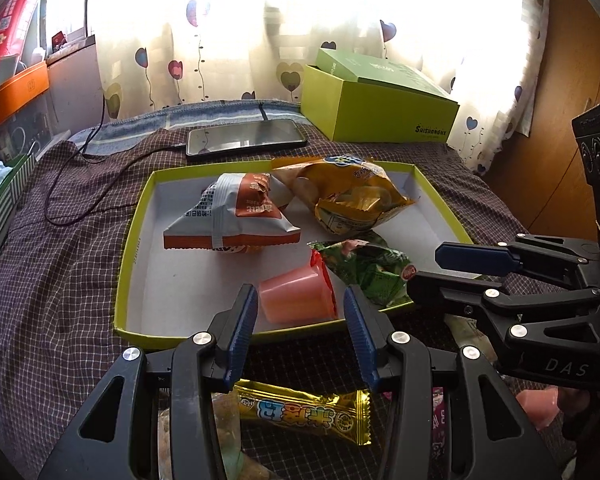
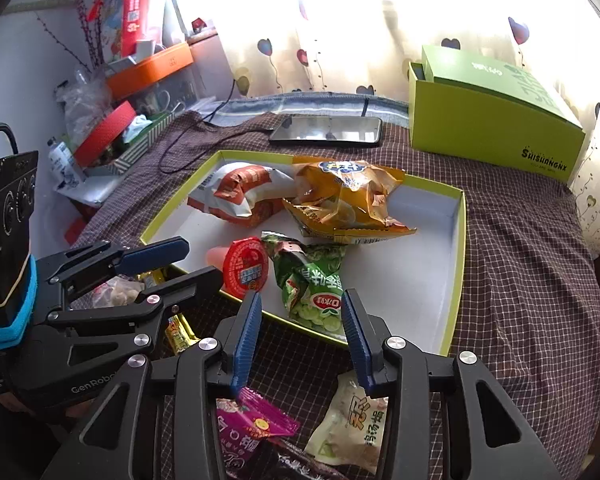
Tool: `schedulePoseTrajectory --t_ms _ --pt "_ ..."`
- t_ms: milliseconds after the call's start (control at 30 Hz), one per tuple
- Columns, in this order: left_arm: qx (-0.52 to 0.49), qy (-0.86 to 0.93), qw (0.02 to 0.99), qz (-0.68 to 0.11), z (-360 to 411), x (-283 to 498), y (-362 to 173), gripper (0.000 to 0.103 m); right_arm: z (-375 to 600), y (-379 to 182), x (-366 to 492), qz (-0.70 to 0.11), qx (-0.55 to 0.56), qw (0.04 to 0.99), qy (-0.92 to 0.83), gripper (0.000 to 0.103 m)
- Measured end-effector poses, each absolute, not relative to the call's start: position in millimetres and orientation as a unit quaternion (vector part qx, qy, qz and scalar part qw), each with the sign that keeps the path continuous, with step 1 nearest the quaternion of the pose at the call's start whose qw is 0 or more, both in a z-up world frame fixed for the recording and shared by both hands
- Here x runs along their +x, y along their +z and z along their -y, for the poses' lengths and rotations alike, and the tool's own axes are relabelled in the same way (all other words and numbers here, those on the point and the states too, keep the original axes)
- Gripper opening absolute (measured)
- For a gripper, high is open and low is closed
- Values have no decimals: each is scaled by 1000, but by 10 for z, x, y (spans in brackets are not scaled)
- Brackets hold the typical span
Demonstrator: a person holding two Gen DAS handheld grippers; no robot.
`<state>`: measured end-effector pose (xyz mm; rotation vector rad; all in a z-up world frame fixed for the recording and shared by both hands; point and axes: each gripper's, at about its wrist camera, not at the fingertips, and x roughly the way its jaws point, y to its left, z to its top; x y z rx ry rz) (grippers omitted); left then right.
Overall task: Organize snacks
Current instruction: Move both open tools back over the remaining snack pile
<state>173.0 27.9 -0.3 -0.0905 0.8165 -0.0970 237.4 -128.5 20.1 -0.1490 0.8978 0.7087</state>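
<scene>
Tray: shallow green-rimmed box lid (image 1: 136, 236) on a checked cloth, holding four snacks
In the tray: orange-and-white bag (image 1: 236, 216) at the back left, yellow bag (image 1: 348, 192) at the back right, green pea packet (image 2: 312, 280) and pink jelly cup (image 1: 296, 296) lying on its side at the near edge
Left gripper (image 1: 300, 312): released, jaws apart with nothing between them, hovering before the tray's near rim, the jelly cup beyond them
Right gripper (image 2: 304, 320): released, jaws apart and empty, hovering above the tray's near edge, the pea packet beyond them
Left view only: gold candy bar (image 1: 304, 412) on the cloth under the left gripper
Right view only: purple packet (image 2: 256, 428) and pale packet (image 2: 352, 428) on the cloth under the right gripper; the jelly cup's red foil lid
Both views: phone (image 1: 248, 140) and green box (image 1: 380, 100) behind the tray
</scene>
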Motion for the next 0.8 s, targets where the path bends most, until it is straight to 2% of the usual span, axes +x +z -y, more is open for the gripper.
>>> schedulePoseTrajectory --t_ms 300,800 --pt "-46 -47 924 -376 -225 1339 158 46 1428 315 1839 -384 -98 865 307 44" --pt "-67 -11 923 -380 -194 602 79 46 1644 276 1197 -377 -92 866 316 44"
